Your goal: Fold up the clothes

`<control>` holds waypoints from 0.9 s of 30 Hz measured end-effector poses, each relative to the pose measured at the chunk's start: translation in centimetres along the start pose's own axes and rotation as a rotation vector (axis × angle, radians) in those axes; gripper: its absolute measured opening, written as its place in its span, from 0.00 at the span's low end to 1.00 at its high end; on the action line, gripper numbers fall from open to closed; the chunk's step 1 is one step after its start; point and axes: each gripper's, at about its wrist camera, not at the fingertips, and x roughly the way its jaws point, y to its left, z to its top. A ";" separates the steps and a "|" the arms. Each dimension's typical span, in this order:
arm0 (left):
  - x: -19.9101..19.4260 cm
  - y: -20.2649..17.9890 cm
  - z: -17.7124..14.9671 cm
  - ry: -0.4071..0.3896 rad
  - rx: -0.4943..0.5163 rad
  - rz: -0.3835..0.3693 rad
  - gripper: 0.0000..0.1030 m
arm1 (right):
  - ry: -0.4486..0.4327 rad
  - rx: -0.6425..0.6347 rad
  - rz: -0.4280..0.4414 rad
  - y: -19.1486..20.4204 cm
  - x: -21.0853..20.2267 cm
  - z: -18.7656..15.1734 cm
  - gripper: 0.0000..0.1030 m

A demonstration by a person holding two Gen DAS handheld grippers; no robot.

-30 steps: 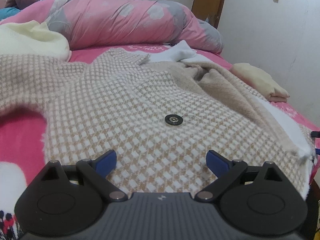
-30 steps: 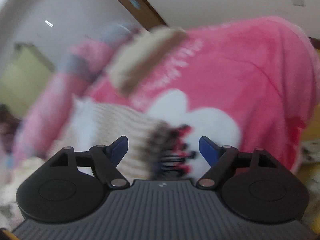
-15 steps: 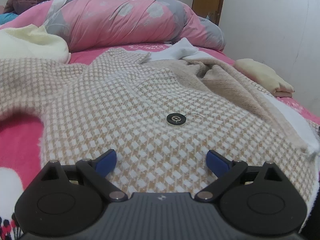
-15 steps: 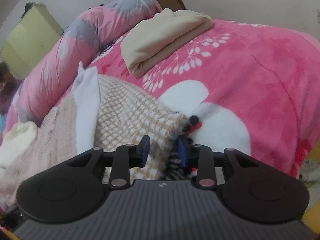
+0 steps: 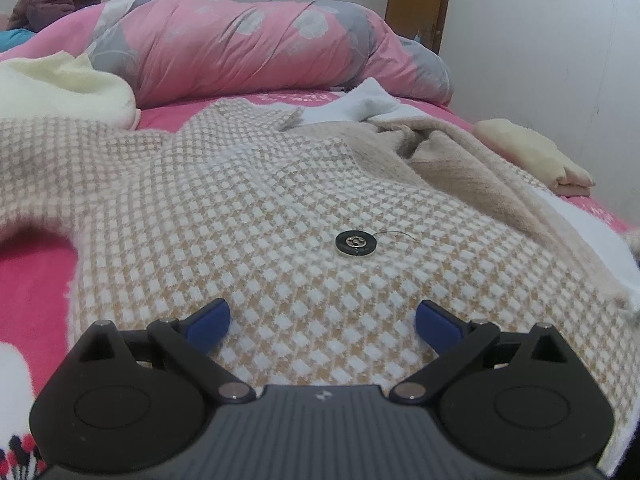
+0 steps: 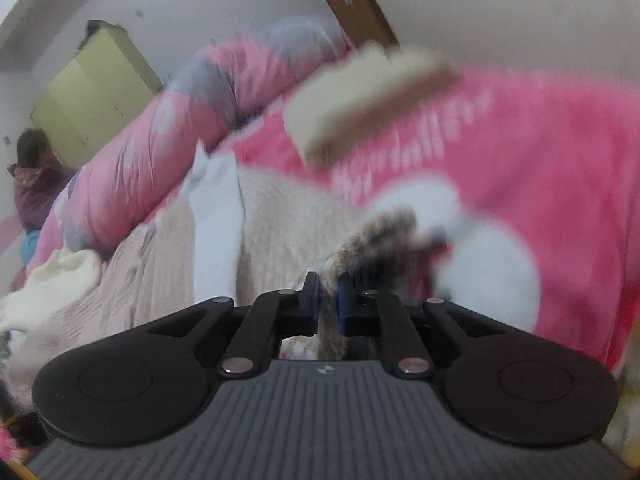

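Note:
A beige-and-white checked knit cardigan [image 5: 248, 216] lies spread over the pink bed, a black button [image 5: 355, 243] near its middle. My left gripper [image 5: 323, 322] hovers low over its near hem, open, with nothing between the blue pads. In the right wrist view, which is blurred, my right gripper [image 6: 328, 300] is shut on a corner of the cardigan [image 6: 372, 232], and that corner is raised off the pink blanket [image 6: 540, 152]. The cardigan's plain beige inner side [image 6: 152, 256] and white lining [image 6: 216, 208] run off to the left.
A rolled pink-and-grey quilt [image 5: 256, 48] lies across the head of the bed. A cream blanket [image 5: 60, 88] sits at the left. A folded cream garment [image 5: 528, 152] lies by the wall at the right. A person [image 6: 34, 176] sits beyond the bed near a yellow cupboard [image 6: 92, 92].
My right gripper went from open to shut on the cardigan's corner and has lifted it. My left gripper stayed open and moved slightly forward over the hem.

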 end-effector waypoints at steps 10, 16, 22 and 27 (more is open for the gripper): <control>-0.1 0.0 -0.2 -0.010 -0.004 0.004 0.97 | -0.229 -0.085 0.008 0.2 1.2 10.9 0.02; 0.0 0.1 -0.4 -0.012 0.000 -0.002 0.99 | -0.143 0.048 0.043 -3.8 2.6 10.6 0.08; 0.3 0.0 -0.4 -0.013 0.009 -0.003 1.00 | 0.105 0.062 0.163 -3.1 4.6 5.2 0.53; 0.4 -0.1 -0.5 -0.015 0.011 -0.005 1.00 | 0.301 -0.025 0.245 0.8 7.0 -0.5 0.49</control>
